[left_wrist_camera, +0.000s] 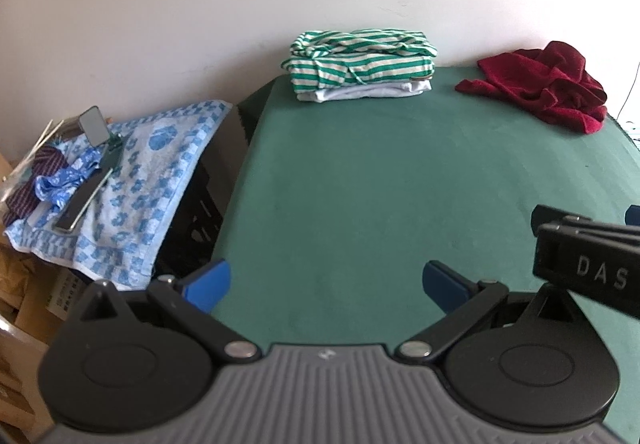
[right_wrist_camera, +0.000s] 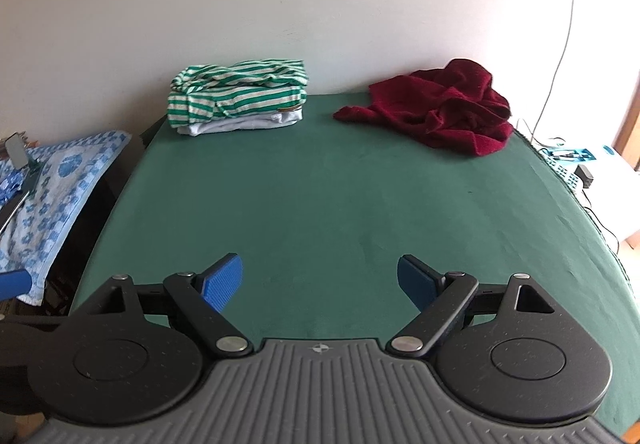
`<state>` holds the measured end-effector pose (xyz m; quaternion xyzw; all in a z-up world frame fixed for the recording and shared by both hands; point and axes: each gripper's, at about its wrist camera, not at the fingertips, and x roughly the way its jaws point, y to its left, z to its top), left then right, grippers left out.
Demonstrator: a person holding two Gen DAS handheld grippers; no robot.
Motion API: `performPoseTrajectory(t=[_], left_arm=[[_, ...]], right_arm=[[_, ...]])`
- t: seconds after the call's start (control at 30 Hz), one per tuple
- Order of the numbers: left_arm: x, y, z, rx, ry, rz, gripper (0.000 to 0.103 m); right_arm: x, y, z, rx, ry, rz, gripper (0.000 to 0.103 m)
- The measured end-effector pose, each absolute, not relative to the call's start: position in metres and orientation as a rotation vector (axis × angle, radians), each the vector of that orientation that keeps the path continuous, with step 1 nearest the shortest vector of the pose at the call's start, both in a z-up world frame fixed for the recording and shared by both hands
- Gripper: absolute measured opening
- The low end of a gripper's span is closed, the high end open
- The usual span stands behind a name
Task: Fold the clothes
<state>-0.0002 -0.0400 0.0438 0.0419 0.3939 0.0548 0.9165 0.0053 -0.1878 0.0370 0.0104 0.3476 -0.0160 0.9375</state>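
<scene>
**Both tools empty, red cloth waiting to be folded**

Left tool [left_wrist_camera: 326,284] spread wide, nothing between the fingers. Right tool [right_wrist_camera: 320,278] also spread, empty. Both hover over the bare near part of the green worktop [right_wrist_camera: 320,204], well apart from any fabric.

Red cloth [right_wrist_camera: 436,112] lies crumpled in a heap at the far side of the worktop, by the wall, right of the folded stack [right_wrist_camera: 236,100]. Stack = green-striped garment on top of a white one, looks done. Heap and stack are apart, bare worktop between them. Left of the stack, off the worktop, a blue patterned towel [left_wrist_camera: 132,180] with clutter on it; not part of the job, likely.

Judgement: red cloth is next. Looks like thick terry or knit: soft, limp, light, not slippery, not fragile. Will sag and bunch when lifted, so one tool alone will not spread it. A flat tongue of it sticks out toward the stack; best first pinch there, on an edge or corner, then find a second corner with the other tool and pull flat. True corners hidden in the folds, cannot tell where they are.
</scene>
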Motion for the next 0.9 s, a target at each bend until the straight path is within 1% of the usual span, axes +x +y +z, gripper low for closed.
performPoseTrajectory(t=[0.2,0.9], left_arm=[[-0.001,-0.038,0.043,0.095,0.792,0.124,0.102],[0.009,-0.017,0.037,0.045,0.825,0.190,0.102]], right_arm=[[0.004,-0.191,0.036,0.030,0.716,-0.061,0.087],[0.018,-0.176,0.021,-0.021,0.758,-0.021,0.087]])
